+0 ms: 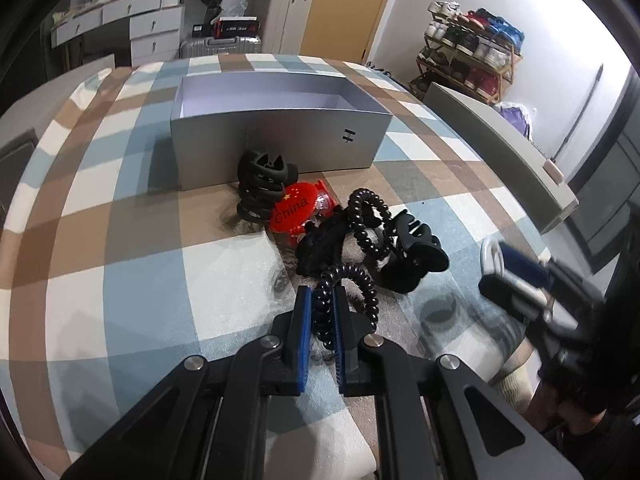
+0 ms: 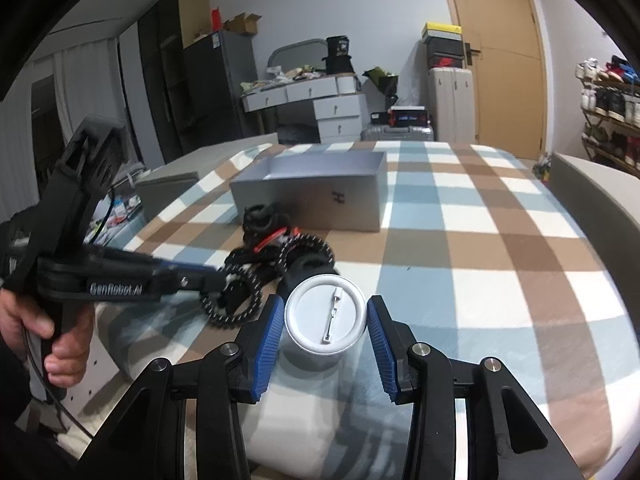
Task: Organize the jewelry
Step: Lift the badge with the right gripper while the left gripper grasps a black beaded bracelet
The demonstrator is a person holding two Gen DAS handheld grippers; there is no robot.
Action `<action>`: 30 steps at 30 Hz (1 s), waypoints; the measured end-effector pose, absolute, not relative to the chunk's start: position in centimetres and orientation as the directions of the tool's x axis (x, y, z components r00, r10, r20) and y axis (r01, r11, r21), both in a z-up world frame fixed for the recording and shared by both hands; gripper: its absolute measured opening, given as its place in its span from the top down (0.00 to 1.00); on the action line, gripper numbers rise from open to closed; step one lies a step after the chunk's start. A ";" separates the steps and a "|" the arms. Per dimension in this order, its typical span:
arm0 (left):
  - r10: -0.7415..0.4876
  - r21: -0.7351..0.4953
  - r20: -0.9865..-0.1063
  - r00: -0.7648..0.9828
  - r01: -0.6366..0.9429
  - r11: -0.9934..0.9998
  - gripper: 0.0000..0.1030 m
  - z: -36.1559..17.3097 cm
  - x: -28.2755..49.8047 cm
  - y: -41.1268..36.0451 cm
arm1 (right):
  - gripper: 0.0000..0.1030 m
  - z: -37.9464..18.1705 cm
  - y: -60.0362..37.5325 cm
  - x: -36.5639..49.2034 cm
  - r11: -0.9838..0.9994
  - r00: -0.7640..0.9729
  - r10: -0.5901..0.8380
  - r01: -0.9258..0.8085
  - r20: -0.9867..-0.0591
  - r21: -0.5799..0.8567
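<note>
My left tongs point(image 1: 320, 304) pinch the spiral hair tie point(image 1: 362, 276) at the pile's near edge, on the checked bed cover point(image 1: 140, 248); right tongs point(image 2: 326, 322) clasp a white pin badge point(image 2: 325, 318); the grey box point(image 1: 280, 136) lies straight ahead beyond the pile; its floor is mostly hidden.
</note>
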State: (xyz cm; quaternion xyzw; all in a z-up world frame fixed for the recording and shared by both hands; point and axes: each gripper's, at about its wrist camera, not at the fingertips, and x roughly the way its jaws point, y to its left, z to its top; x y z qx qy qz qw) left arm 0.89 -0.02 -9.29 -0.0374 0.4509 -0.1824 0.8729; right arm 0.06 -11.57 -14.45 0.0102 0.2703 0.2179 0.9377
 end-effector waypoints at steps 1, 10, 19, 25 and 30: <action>-0.355 -0.228 -0.767 0.534 0.290 0.929 0.95 -9.1 0.6 0.0 | 0.59 -14.2 -11.8 0.2 0.907 0.764 0.411 -0.397 -0.498 0.140; -0.399 -0.227 -0.717 0.572 0.349 0.909 0.95 -6.3 0.4 -0.3 | 0.59 -11.4 -12.8 0.6 0.899 0.783 0.436 -0.402 -0.444 0.175; -0.359 -0.207 -0.643 0.676 0.298 0.932 0.95 -1.7 5.6 2.0 | 0.59 -6.1 -11.4 6.7 0.788 0.679 0.615 -0.545 -0.401 0.286; -0.328 -0.224 -0.647 0.689 0.239 0.945 0.95 -2.6 10.3 3.7 | 0.59 -4.6 -8.9 12.1 0.747 0.621 0.663 -0.592 -0.419 0.303; -0.319 -0.231 -0.672 0.668 0.220 0.948 0.95 -3.9 13.0 4.0 | 0.59 -6.1 -7.2 16.6 0.743 0.581 0.666 -0.578 -0.468 0.339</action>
